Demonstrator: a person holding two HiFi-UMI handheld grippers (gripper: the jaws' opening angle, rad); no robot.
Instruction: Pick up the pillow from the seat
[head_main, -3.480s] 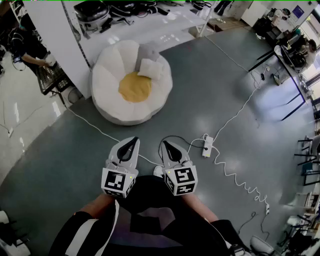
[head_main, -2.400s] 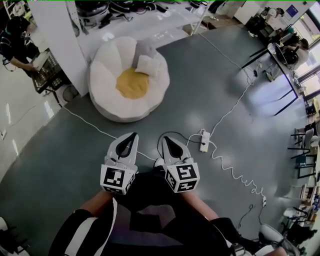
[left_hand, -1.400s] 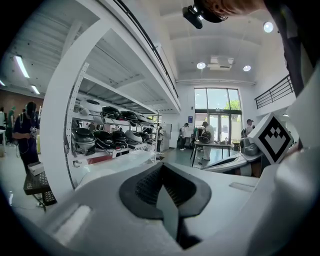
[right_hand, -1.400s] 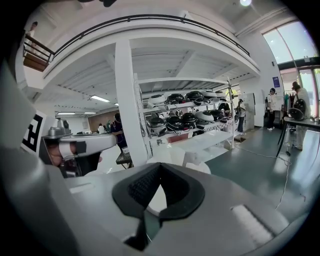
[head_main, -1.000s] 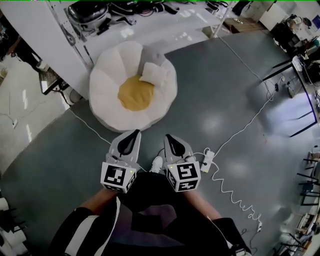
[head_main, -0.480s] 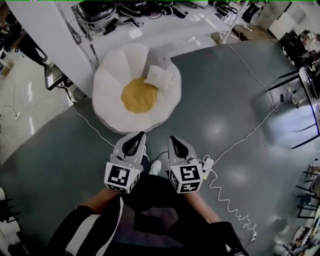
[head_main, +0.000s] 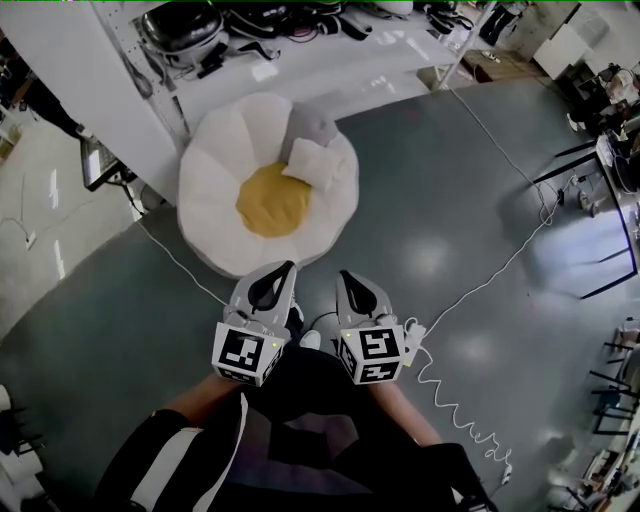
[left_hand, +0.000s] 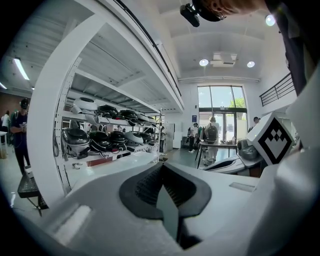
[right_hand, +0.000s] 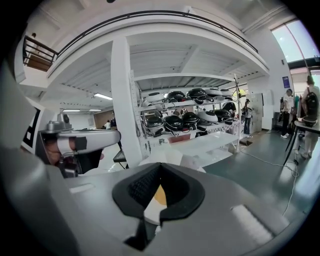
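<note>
Both claws sit low in the head view, held out side by side in front of the person's dark torso, marker cubes facing up. Left claw (head_main: 281, 272): jaws together, nothing between them; its own view looks past the closed tips toward white shelving (left_hand: 100, 142) loaded with dark helmets. Right claw (head_main: 349, 282): jaws together too, empty; the seat's white edge and a sliver of its yellow centre show through the notch behind the closed tips. The pillow (head_main: 305, 164), small, white and square, lies on the far right part of the flower-shaped seat (head_main: 212, 180), at the edge of the yellow centre (head_main: 270, 200) and leaning against a grey cushion (head_main: 312, 125) behind it. Pillow is ahead of both claws and well apart from them, with the near petals of the seat between. Neither claw touches seat or pillow. Seat stands on grey floor (head_main: 450, 200); a white cable (head_main: 178, 262) runs past its near side, just ahead of the left claw.
</note>
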